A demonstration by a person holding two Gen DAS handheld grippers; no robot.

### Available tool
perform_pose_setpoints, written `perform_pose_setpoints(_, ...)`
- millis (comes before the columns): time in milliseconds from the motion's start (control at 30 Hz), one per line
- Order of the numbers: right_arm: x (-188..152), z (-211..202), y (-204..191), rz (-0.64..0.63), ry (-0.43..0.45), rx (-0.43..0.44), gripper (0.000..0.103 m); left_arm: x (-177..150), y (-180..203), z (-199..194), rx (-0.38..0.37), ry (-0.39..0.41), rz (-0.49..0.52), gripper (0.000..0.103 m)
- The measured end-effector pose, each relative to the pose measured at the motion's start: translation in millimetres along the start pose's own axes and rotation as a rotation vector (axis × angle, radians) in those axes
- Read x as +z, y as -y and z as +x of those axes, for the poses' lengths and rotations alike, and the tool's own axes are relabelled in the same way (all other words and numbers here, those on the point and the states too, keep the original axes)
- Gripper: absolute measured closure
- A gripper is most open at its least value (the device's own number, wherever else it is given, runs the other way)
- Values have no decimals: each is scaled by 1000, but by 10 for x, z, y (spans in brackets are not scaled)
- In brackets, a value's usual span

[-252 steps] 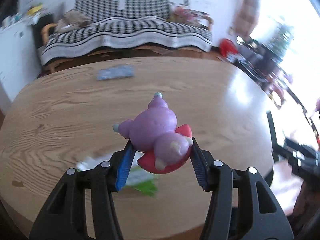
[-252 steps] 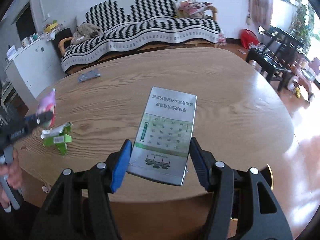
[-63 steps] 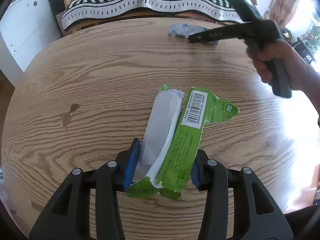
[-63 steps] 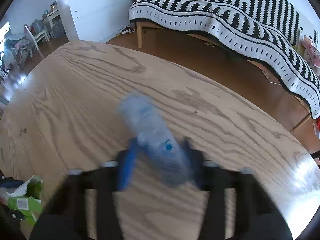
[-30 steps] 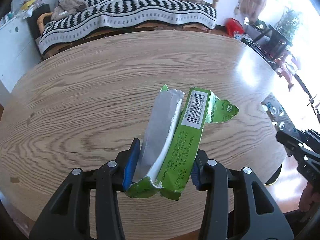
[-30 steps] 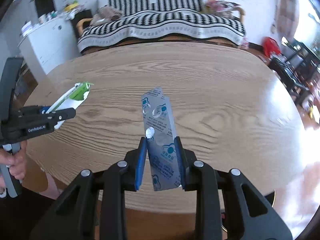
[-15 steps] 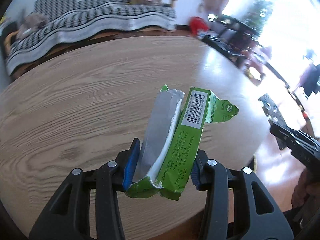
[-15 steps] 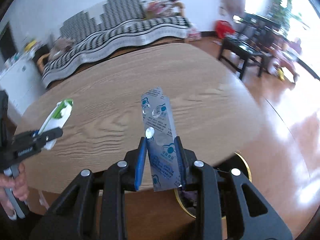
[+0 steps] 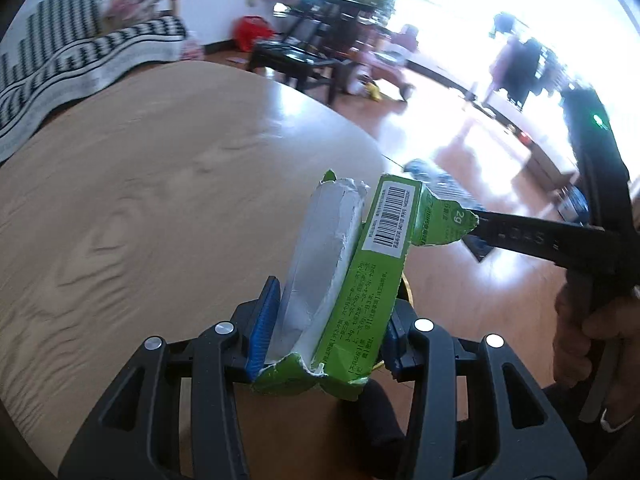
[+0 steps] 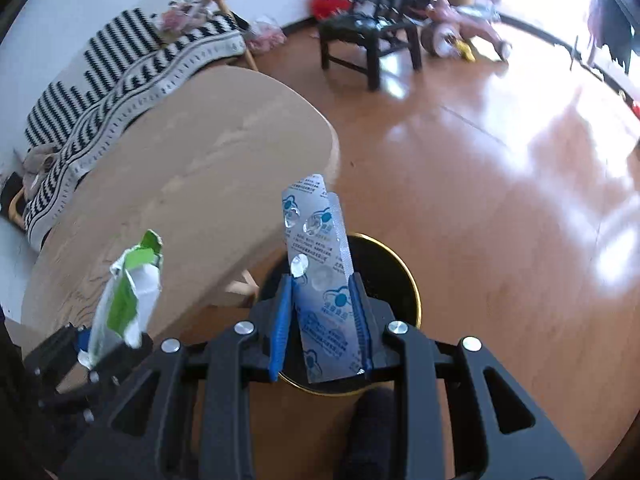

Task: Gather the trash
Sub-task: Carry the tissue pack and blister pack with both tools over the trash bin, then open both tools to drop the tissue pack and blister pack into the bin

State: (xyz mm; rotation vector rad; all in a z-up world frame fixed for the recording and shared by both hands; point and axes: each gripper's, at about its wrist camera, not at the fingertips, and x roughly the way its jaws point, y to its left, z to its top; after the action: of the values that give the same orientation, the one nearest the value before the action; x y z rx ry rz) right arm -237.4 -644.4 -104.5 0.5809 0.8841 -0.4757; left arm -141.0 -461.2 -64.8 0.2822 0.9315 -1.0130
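Since a second ago both grippers have swung from over the round wooden table (image 10: 192,168) to its edge. The torn green carton (image 9: 360,280), with a barcode label and silver lining, stands clamped upright in the left gripper (image 9: 326,332). The silver-blue blister pack (image 10: 324,296), folded lengthwise, is clamped in the right gripper (image 10: 322,320). Only the right wrist view shows the black, gold-rimmed bin (image 10: 392,280) on the floor directly behind the pack.

Green box (image 9: 360,292) with a white barcode label, digits too small to read, "2g" in a circle on its torn flap, columns of small Chinese print down its side, illegible; silver blister pack (image 10: 324,296) with blue cloud logos, print unreadable
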Motion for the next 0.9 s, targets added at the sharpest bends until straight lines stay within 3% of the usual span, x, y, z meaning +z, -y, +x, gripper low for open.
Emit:
perform_pose_setpoints(300, -36, 81, 216, 67, -54, 2, 74, -17, 220, 344, -29, -52, 59, 59)
perform_pose_setpoints(900, 33, 139, 202, 96, -71, -18, 74, 24, 258, 431, -44, -49, 60, 58)
